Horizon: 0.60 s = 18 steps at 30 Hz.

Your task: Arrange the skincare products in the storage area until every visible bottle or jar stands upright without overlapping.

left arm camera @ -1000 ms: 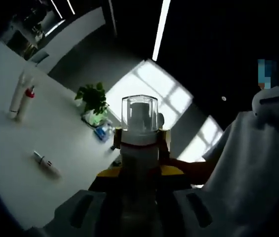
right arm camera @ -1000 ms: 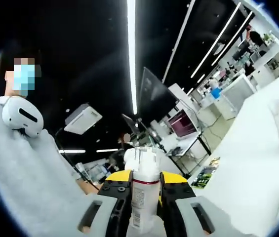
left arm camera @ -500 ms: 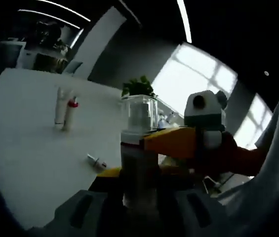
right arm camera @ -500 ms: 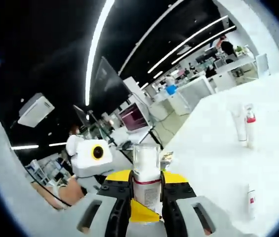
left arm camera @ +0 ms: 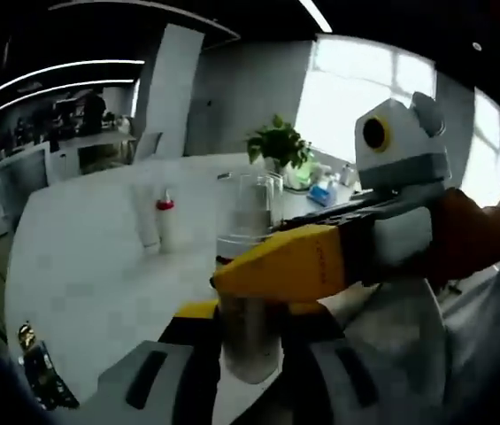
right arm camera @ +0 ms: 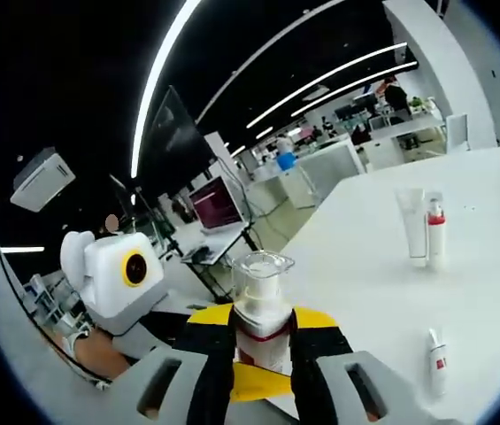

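Two claws, left (left arm camera: 248,354) and right (right arm camera: 263,354), both clamping one clear-capped bottle (right arm camera: 261,305).

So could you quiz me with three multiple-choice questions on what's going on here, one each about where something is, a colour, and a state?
1. Where is the potted plant?
A. At the table's far side
B. Held in the fingers
C. On the floor

2. What colour is the cap of the small bottle standing beside the white tube?
A. Blue
B. Red
C. Black

3. How is the small tube near the table's edge?
A. Upright
B. Lying flat
C. Held in the air

Answers: 1 A, it stands beyond the standing pair in the left gripper view. 2 B, the top is red. 3 B, it lies on its side on the table.
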Each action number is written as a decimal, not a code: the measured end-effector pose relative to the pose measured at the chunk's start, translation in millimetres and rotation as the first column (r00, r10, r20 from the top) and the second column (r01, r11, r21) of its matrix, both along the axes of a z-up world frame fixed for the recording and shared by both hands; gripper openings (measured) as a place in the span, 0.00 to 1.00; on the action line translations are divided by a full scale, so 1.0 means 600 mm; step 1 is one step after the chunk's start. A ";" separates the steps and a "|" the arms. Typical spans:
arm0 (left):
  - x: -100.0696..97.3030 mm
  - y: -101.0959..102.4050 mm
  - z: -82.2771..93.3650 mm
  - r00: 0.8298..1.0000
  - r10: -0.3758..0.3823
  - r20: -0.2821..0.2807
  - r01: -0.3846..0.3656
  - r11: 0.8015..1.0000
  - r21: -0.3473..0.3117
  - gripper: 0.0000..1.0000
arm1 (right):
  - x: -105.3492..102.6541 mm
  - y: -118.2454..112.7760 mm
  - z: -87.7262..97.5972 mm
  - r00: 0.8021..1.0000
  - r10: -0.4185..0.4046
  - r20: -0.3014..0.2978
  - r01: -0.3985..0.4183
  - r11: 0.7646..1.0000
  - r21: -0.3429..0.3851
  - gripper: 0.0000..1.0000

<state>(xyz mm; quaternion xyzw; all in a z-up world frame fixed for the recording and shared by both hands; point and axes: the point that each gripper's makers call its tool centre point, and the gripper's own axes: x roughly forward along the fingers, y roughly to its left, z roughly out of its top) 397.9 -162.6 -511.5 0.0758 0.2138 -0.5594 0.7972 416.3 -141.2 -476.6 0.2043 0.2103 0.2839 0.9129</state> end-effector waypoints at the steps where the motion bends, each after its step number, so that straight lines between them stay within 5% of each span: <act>1: -0.002 0.003 0.000 1.000 -0.009 -0.019 0.009 1.000 -0.014 0.23 | -0.004 0.001 0.001 1.000 0.020 0.003 -0.020 1.000 0.005 0.16; 11: -0.032 0.012 0.021 0.983 -0.153 -0.100 0.135 0.976 -0.168 0.22 | -0.031 0.040 0.035 0.970 0.215 0.110 -0.220 0.975 0.035 0.16; 14: -0.037 0.018 0.041 0.986 -0.142 -0.082 0.121 0.968 -0.221 0.21 | -0.035 0.046 0.054 0.959 0.249 0.138 -0.262 0.961 0.085 0.16; 18: -0.022 0.023 0.036 0.996 -0.063 -0.067 0.050 0.983 -0.177 0.20 | -0.027 0.049 0.049 0.966 0.224 0.128 -0.234 0.969 0.076 0.17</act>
